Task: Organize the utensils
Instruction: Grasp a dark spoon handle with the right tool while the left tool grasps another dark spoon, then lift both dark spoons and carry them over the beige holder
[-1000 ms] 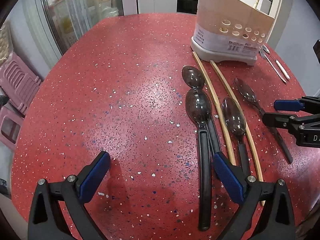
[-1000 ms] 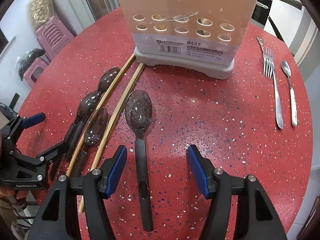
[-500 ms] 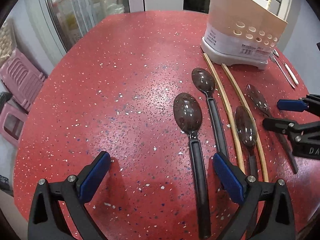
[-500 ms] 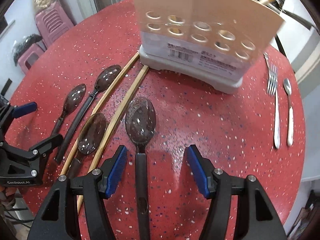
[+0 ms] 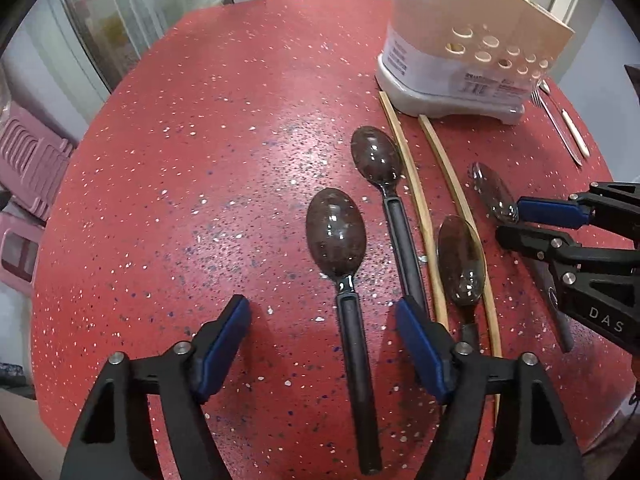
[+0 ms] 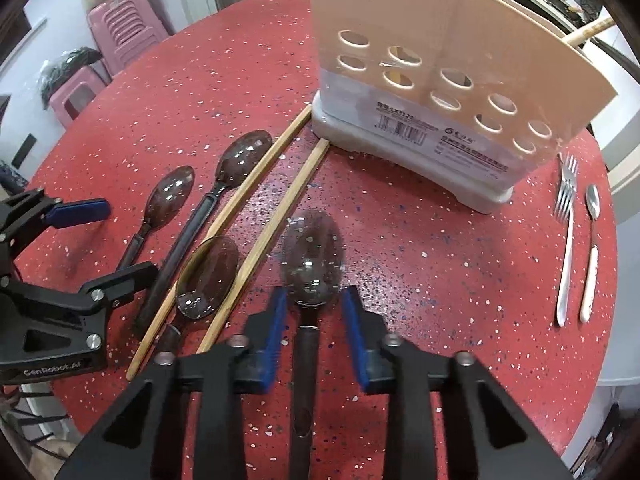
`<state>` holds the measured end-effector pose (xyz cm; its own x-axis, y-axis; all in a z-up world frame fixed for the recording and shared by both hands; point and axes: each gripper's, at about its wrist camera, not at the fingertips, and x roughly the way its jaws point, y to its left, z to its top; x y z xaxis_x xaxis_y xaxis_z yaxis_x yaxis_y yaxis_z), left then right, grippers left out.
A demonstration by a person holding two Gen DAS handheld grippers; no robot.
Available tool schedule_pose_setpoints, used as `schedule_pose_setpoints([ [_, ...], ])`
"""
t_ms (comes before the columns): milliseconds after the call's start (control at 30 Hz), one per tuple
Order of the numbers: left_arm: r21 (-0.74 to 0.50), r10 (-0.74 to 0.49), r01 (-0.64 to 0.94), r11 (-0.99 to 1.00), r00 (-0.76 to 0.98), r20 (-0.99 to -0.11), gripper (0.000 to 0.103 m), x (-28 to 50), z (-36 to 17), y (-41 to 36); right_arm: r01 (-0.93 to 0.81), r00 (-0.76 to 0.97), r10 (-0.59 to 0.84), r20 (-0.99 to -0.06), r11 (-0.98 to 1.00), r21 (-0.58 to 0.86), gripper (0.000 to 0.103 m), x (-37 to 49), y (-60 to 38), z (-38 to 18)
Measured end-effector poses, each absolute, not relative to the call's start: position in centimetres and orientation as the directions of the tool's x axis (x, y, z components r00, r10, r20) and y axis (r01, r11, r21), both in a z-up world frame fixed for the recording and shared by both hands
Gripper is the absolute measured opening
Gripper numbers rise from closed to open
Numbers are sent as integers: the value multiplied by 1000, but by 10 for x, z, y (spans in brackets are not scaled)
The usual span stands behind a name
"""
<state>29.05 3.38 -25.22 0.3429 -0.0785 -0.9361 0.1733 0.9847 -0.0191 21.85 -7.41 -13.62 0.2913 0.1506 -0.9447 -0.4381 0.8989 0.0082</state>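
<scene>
Several dark translucent spoons and two wooden chopsticks (image 5: pixel 416 208) lie on the red speckled table in front of a beige utensil holder (image 5: pixel 472 40). My left gripper (image 5: pixel 322 344) points down over the leftmost spoon (image 5: pixel 336 236). Its jaws are closing, with the handle between the pads and untouched. My right gripper (image 6: pixel 316 328) straddles the neck of the rightmost spoon (image 6: pixel 312 256), its jaws closing too, with a small gap on each side. Each gripper also shows in the other's view: the right gripper (image 5: pixel 520 224) and the left gripper (image 6: pixel 104 244).
A fork (image 6: pixel 566 240) and a small white-handled spoon (image 6: pixel 592 248) lie to the right of the utensil holder (image 6: pixel 440 80). Two more dark spoons (image 5: pixel 376 160) (image 5: pixel 462 260) lie between my grippers. Pink stools (image 6: pixel 124 32) stand on the floor beyond the table's left edge.
The leftmost spoon has slid off its neighbour's handle and now lies between my left fingers. Both pairs of jaws have narrowed, the right much more. The right gripper moved toward the holder.
</scene>
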Motion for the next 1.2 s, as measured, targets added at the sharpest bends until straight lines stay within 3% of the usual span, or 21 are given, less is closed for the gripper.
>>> schedule_pose_setpoints([
  [67, -22, -81, 185, 983, 318, -945, 88, 296, -249, 28, -444, 296, 161, -941, 896, 14, 25, 218, -74, -135],
  [133, -24, -85, 206, 978, 293, -952, 80, 300, -244, 18, -444, 302, 175, -937, 896, 24, 16, 216, -77, -135],
  [267, -24, -90, 239, 971, 269, -959, 37, 299, -232, -9, -427, 290, 232, -928, 899, 92, 13, 214, -93, -136],
  [500, -80, -140, 180, 980, 349, -927, 37, 286, -226, -9, -407, 321, 327, -889, 895, 182, 13, 207, -117, -125],
  [800, -207, -226, 98, 973, 553, -802, 37, 241, -187, 11, -363, 410, 456, -790, 876, 318, 13, 196, -163, -98],
  [1200, -263, -258, 104, 959, 701, -665, 37, 206, -126, 25, -370, 532, 527, -663, 849, 378, 13, 179, -193, -53],
])
